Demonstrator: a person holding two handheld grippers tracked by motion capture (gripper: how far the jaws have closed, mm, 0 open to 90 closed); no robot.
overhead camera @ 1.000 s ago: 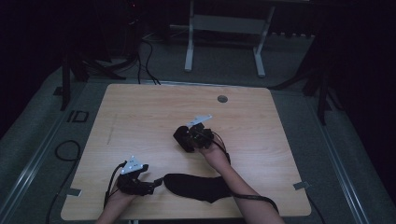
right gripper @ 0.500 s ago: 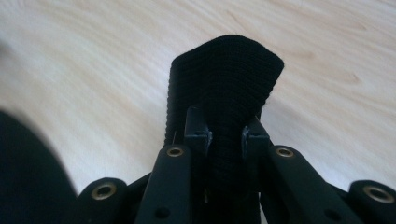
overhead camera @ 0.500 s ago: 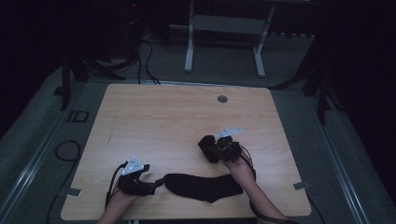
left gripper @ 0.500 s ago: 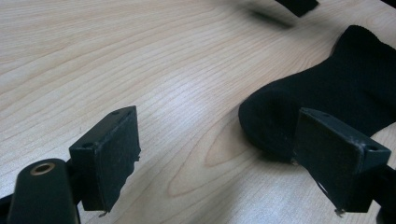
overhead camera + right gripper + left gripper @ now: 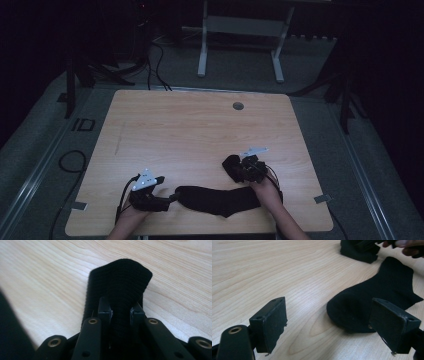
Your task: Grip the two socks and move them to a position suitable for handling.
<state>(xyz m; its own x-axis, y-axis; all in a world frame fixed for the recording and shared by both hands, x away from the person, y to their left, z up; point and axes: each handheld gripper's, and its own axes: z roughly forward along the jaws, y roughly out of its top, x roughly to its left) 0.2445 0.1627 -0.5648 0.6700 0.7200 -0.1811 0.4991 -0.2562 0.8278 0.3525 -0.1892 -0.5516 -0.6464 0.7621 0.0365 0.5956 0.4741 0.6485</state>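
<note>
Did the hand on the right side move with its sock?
Yes. The right gripper, shut on a black sock, came toward the table's near edge and rightward, away from the round hole.

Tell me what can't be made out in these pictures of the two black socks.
- Held sock, right gripper view: its lower part hidden between the right gripper jaws.
- Flat sock, high view: dim light hides texture; cuff end covered by the hand.
- Left gripper view: the far sock is cut off by the top edge.
</note>
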